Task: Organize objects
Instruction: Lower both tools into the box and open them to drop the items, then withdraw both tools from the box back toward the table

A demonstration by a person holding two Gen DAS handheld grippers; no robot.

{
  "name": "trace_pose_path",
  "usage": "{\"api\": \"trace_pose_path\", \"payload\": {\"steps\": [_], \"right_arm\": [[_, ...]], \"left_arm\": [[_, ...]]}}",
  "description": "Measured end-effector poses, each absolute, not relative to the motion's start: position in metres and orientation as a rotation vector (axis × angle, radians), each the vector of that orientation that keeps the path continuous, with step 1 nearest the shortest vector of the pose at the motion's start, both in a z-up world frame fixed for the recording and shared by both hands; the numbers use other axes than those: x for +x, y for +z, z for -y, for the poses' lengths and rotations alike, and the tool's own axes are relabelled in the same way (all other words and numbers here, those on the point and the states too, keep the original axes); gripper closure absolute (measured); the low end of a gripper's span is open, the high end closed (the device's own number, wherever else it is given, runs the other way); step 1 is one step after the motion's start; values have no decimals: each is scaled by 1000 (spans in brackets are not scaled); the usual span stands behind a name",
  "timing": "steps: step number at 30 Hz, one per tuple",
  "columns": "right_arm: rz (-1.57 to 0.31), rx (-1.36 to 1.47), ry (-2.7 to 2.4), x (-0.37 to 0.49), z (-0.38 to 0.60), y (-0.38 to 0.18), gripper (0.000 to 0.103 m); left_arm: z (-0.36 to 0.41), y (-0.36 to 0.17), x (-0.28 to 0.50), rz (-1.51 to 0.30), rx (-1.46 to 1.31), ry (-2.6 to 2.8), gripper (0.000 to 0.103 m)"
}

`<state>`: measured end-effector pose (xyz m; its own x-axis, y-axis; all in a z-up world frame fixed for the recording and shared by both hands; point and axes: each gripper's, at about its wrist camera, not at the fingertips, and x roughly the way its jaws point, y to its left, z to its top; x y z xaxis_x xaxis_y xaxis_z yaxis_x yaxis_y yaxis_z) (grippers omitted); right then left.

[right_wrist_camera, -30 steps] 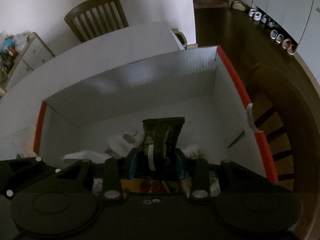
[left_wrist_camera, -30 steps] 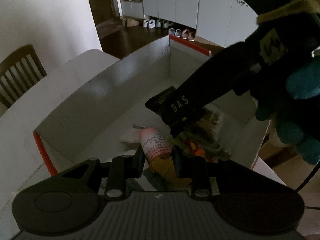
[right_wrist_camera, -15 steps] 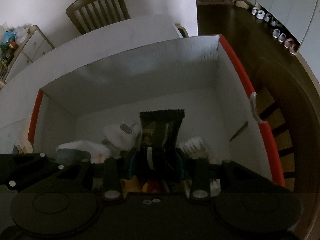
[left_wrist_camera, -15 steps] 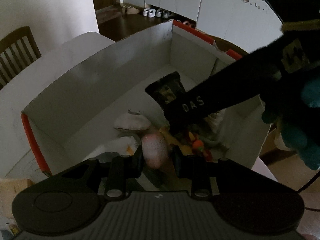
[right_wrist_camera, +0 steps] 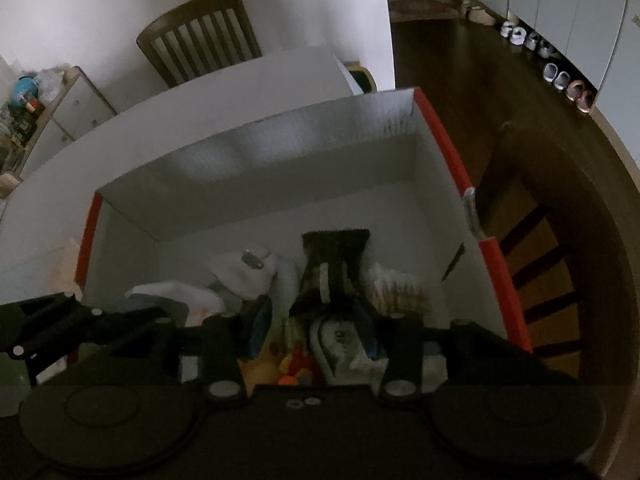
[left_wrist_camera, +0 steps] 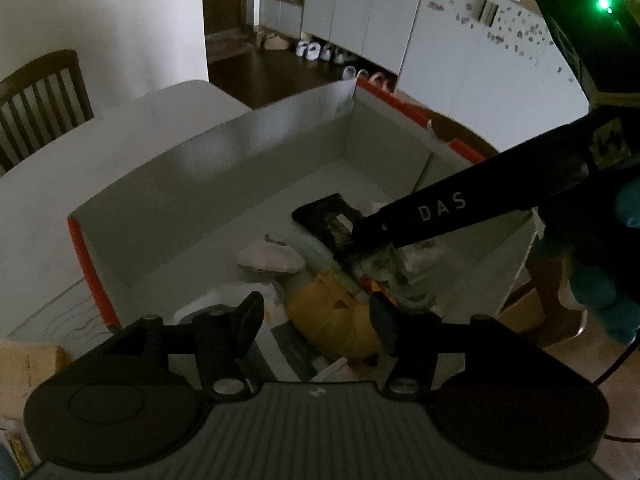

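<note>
The pink bottle that sat between the left gripper's (left_wrist_camera: 316, 320) fingers a second ago is gone from them; its jaws are opening, with nothing pressed between, over a yellow soft toy (left_wrist_camera: 340, 320) in the cardboard box (left_wrist_camera: 208, 184). The box, white inside with orange edges, holds from left to right a pale cloth bundle (right_wrist_camera: 240, 276), the toy with mixed small packets beside it, the dark snack packet (right_wrist_camera: 334, 260) and a bunch of pale sticks (right_wrist_camera: 396, 284). The right gripper (right_wrist_camera: 316, 320) is also opening, and the packet now lies lower, resting on the heap, its near end between the spreading fingers. Likely light, crinkly and slippery, the packet is best pinched flat across its middle. White table (right_wrist_camera: 200, 92) beneath; wooden chair (right_wrist_camera: 200, 36) beyond.
</note>
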<state>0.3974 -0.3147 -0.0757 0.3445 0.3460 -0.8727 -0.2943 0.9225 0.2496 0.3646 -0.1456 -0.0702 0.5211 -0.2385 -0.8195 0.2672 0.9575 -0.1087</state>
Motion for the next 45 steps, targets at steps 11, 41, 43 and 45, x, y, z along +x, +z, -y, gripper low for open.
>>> {"api": "trace_pose_path", "payload": {"steps": [11,41,43,45], "right_arm": [[-1088,62,447,372,321,-42,56],[-948,29,478,273,238,6,7],[-944,17,492,268,226,7,6],[-942,0,506,264,212,7,6]], "left_arm": [[130,-44,339,-885,0,-318,46],[6,-10,242,-765,-29,-297,28],[-7,-13,238,-770,-33,-281,23],[-18,-16,233,-773,-35,-263,20]]}}
